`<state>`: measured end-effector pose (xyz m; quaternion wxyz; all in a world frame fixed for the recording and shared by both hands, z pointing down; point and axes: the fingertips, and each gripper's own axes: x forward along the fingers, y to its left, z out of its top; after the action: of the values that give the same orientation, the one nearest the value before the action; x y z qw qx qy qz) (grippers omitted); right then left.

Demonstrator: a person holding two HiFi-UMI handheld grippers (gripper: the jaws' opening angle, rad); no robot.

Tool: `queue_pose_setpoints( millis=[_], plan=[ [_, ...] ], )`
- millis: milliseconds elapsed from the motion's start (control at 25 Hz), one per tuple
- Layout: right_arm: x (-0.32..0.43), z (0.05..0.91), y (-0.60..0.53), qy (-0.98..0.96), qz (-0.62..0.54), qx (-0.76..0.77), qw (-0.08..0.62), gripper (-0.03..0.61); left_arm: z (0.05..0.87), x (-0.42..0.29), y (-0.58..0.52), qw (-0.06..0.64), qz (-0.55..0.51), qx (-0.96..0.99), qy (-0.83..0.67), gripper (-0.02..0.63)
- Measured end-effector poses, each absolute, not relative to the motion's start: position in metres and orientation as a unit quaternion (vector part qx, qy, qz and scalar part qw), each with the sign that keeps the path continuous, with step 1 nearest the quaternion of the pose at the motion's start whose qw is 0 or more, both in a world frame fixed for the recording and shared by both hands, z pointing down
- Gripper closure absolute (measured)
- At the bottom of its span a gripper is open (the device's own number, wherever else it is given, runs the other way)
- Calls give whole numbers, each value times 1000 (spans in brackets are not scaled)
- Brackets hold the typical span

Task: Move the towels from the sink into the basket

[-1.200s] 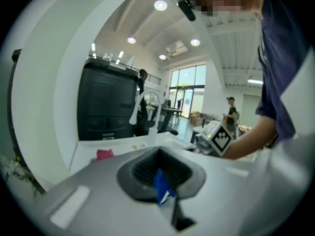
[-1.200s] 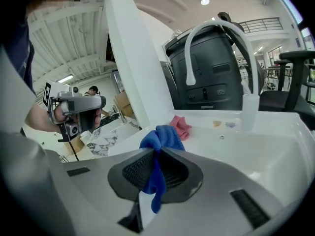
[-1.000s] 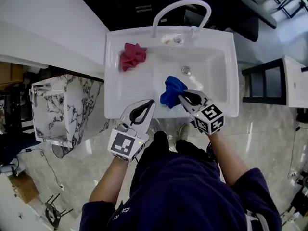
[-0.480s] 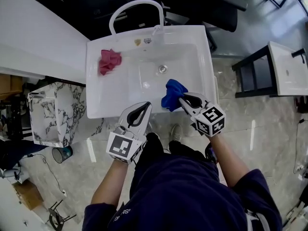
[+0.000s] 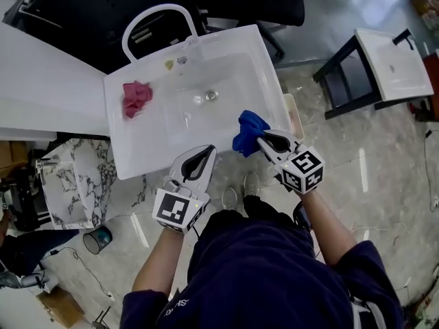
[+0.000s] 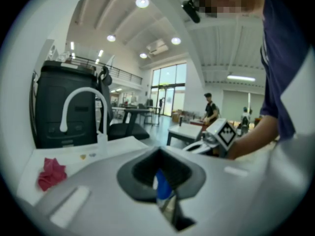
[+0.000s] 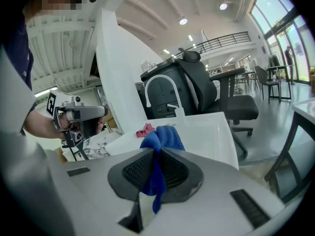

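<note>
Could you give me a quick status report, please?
Right gripper shut on blue towel, held clear of the sink. Left gripper shut, no towel. Red towel lies in sink. Nothing blocking.

The person wears a dark navy top [image 5: 274, 279] with short sleeves [image 5: 147, 299] and a small white print [image 5: 171, 305] low on the left side, and light shoes [image 5: 229, 197]. The left gripper [image 5: 211, 149] and the right gripper [image 5: 259, 137] both have a light grey shell with black ribbed pads [image 7: 135, 173]. Behind the jaws of each sits a white cube [image 5: 180, 210] with black square markers.
</note>
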<state>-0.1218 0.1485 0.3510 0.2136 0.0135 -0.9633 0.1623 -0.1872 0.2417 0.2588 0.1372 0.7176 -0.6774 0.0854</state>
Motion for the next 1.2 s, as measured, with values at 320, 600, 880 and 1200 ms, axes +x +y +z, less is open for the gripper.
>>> queue_pose_setpoints(
  millis=[320,600,880,1200],
  plan=[
    [-96,329,183,-964,167,91,186,538,256,-174,275,127,96,764,-625,611],
    [-85,310,215,-964,161,125,168,537,250,-171,305,124,104,783,-601,611],
    [-68,301,234,-963,156,151,160,537,245,-158,317,108,89,803,-579,611],
    [-40,296,242,-959,157,176,157,538,243,-136,320,102,81,819,-559,611]
  ],
)
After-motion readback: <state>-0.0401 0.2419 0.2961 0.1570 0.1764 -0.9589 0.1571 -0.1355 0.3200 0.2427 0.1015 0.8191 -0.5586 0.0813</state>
